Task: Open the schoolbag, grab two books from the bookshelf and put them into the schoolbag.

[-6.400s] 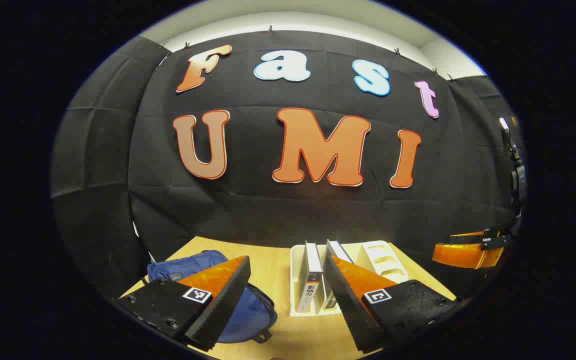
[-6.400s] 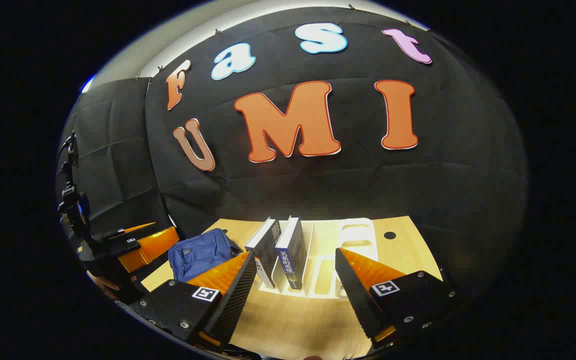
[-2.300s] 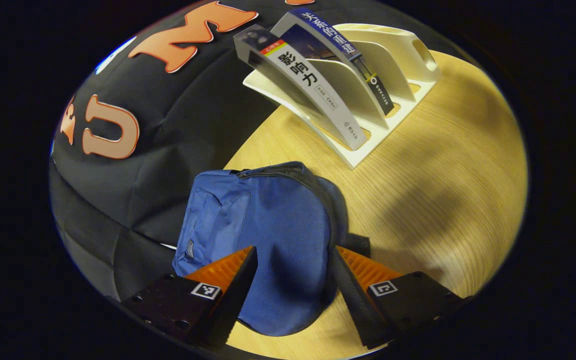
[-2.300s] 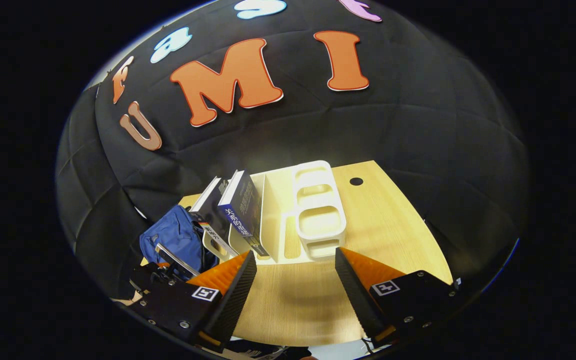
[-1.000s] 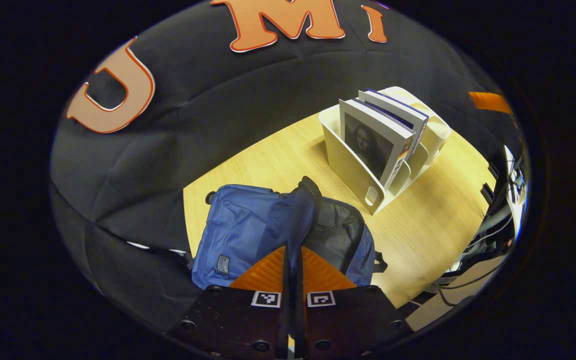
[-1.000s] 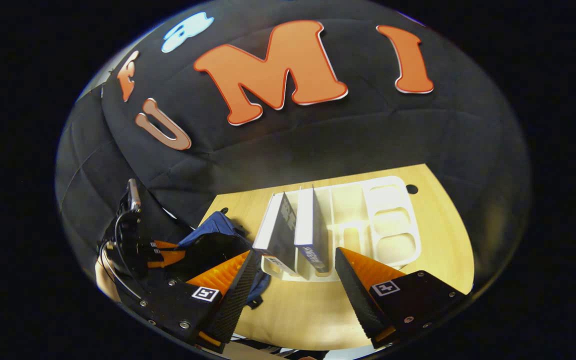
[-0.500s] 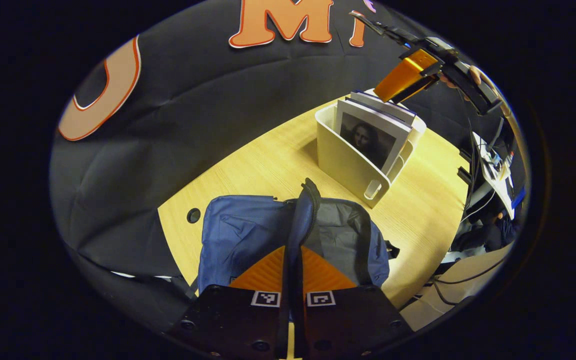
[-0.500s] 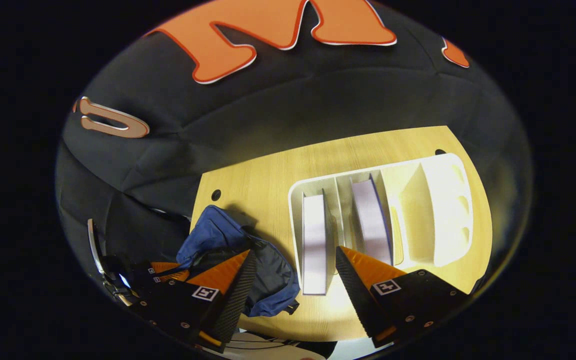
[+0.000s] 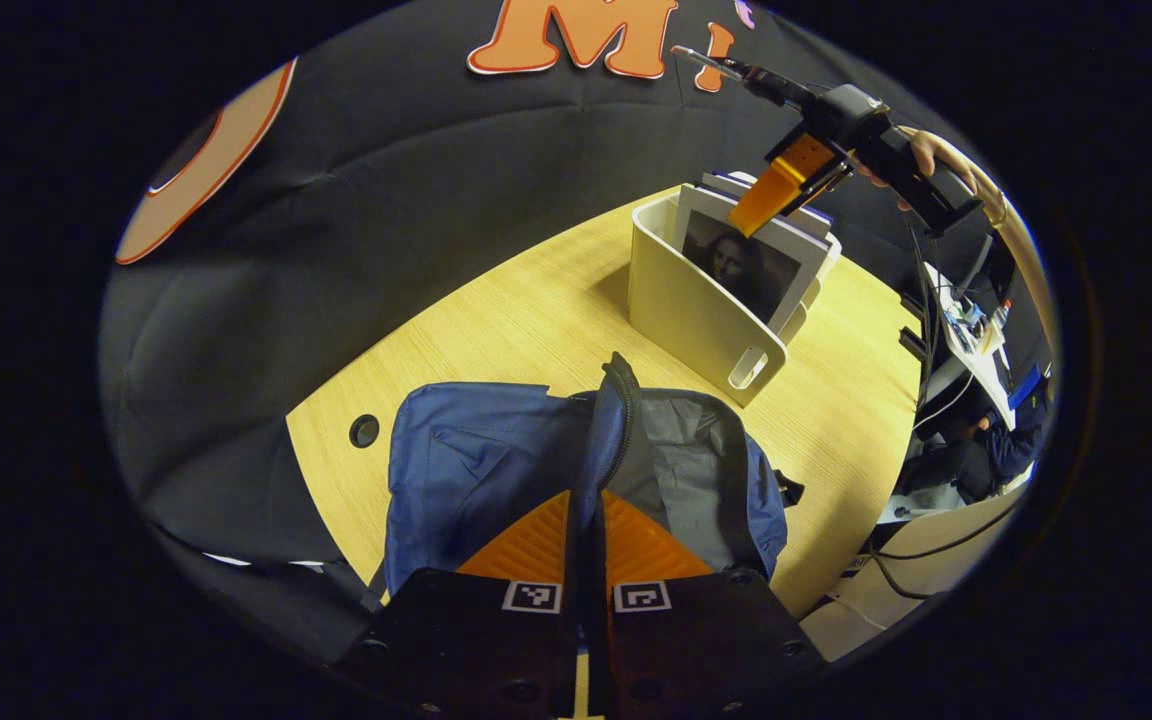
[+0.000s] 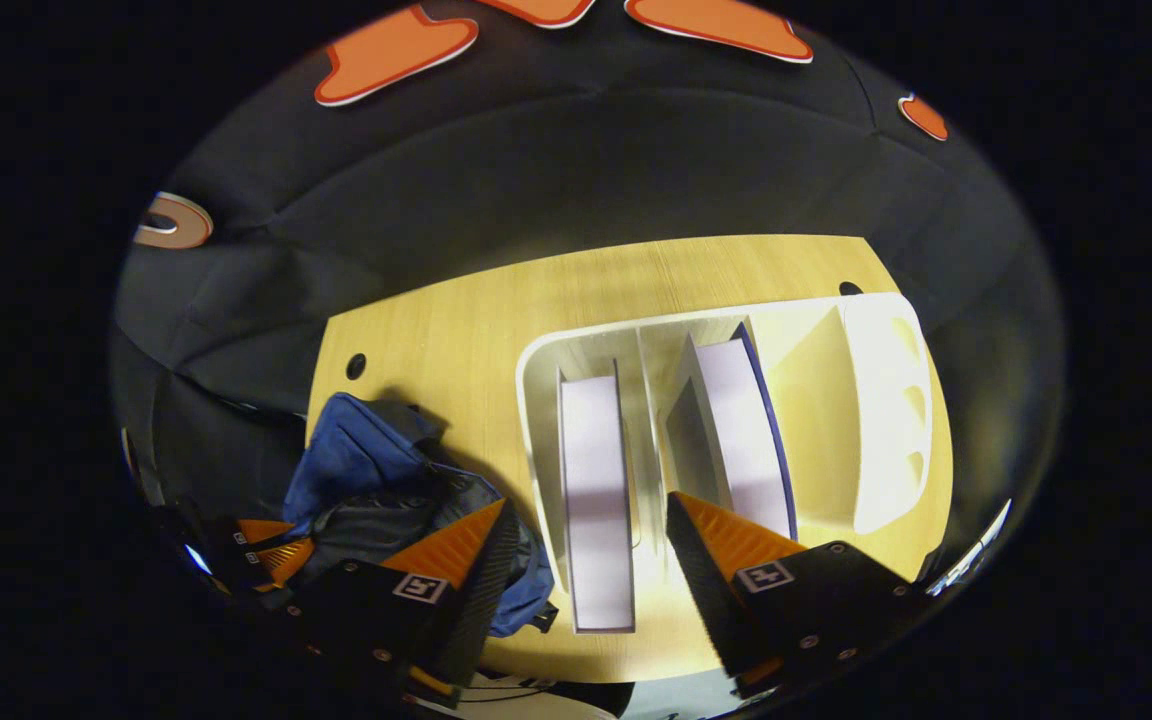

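Wooden table against black cloth wall, left gripper clenched on schoolbag flap, right gripper spread above bookshelf.

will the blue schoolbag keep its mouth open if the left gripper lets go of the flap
Probably not: the schoolbag looks like soft, creased fabric, and its flap stands only where the left gripper pinches it. Released, it would likely sag over the grey lining.

No legible text, labels or numbers anywhere.
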Motion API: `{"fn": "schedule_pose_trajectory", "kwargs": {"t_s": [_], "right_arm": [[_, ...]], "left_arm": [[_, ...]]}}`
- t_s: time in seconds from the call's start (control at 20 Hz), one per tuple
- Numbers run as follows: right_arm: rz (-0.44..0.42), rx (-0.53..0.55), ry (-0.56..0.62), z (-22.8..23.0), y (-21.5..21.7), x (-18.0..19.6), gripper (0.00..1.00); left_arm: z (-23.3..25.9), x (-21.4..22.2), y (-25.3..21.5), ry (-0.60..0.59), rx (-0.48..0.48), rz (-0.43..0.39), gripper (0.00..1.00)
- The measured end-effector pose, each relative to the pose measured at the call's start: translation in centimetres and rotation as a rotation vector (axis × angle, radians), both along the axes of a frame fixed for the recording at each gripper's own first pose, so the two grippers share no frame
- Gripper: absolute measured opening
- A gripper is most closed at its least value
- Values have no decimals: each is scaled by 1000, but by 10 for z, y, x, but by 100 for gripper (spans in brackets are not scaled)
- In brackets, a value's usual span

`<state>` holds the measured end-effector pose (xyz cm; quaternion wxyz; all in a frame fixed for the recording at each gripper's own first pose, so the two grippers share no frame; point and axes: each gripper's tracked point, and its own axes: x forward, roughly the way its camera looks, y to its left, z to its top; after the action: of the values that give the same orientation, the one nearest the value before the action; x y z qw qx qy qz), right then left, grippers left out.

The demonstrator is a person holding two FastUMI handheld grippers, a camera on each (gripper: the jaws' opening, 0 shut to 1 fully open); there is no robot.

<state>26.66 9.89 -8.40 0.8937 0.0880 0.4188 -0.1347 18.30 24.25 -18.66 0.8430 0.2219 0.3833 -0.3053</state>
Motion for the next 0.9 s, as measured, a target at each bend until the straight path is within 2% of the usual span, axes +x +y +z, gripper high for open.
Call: {"fn": "schedule_pose_trajectory", "kwargs": {"t_s": [0.15, 0.2, 0.25, 0.45, 0.65, 0.8, 0.9], "right_arm": [[-4, -29, 7, -4, -1, 2, 46], [-9, -38, 6, -1, -1, -1, 23], [-14, -52, -4, 3, -2, -3, 33], [-36, -76, -138, 50, -3, -27, 31], [-36, -56, -376, 126, 9, -82, 31], [-13, 70, -545, 156, 36, -125, 31], [14, 198, -596, 147, 52, -135, 31]], "left_arm": [[0, 1, 0, 0, -2, -3, 5], [1, 1, 0, 2, -5, 0, 5], [0, 0, 1, 5, -8, 5, 5], [-1, -5, -3, 14, -33, 26, 5], [2, -5, -4, 7, -37, 43, 5], [6, -6, -4, -10, -40, 59, 5], [10, -6, -3, -24, -34, 75, 5]]}}
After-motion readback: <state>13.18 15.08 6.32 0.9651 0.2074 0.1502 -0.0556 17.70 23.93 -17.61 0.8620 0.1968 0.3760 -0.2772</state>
